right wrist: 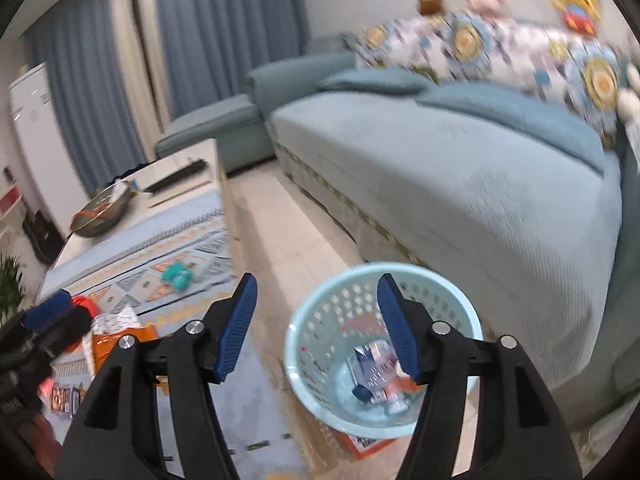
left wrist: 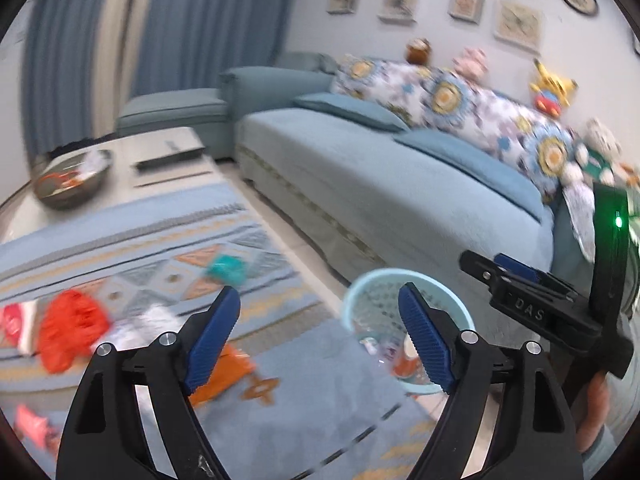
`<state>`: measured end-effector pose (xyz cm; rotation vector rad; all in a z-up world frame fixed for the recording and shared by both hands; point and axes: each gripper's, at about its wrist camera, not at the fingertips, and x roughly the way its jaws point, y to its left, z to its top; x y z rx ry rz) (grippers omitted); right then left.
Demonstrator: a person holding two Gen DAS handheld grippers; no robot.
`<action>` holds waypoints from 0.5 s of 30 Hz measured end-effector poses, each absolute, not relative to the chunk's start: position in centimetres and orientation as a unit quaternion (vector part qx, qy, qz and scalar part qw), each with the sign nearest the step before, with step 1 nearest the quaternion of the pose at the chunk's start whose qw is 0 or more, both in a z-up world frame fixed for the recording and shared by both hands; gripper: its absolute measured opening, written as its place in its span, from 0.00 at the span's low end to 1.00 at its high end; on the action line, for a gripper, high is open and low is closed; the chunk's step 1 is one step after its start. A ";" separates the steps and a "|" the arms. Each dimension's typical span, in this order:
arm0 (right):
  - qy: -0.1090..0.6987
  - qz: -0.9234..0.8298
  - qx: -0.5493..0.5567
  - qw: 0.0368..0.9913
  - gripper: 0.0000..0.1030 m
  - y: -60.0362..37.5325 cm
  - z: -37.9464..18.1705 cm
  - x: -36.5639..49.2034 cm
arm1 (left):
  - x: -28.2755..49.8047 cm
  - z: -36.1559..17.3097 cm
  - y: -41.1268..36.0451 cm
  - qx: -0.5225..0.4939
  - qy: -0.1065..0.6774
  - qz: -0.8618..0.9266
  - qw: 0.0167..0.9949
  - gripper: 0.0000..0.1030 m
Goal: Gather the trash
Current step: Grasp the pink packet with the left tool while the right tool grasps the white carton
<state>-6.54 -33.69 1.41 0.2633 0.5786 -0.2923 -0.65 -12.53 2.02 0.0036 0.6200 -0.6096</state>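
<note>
You are holding the left gripper wide apart, with nothing between its blue pads. You are holding the right gripper equally spread and empty; in the left wrist view it is showing at 3 o'clock. The light-blue basket is standing on the floor directly ahead of the right gripper, with several wrappers lying at its bottom. The sofa is running from 12 to 3 o'clock, just beside the basket. Loose trash is lying on the patterned rug at 9 o'clock of the left gripper: a red bag, a white wrapper, an orange packet, and a teal packet at 11 o'clock. Images are blurring; finer detail cannot be confirmed.
</note>
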 end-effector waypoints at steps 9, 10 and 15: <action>0.295 -0.040 0.058 0.953 0.67 -22.7 3.7 -4.0 | -0.7 3.8 4.3 -0.036 0.306 -0.146 0.940 0.78; 0.302 -0.028 0.054 0.951 0.67 -21.4 3.6 -3.6 | -0.7 3.6 6.4 -0.035 0.309 -0.121 0.943 0.78; 0.330 0.010 0.040 0.943 0.67 -16.9 2.3 -1.8 | -0.4 1.4 14.7 -0.054 0.336 -0.046 0.939 0.78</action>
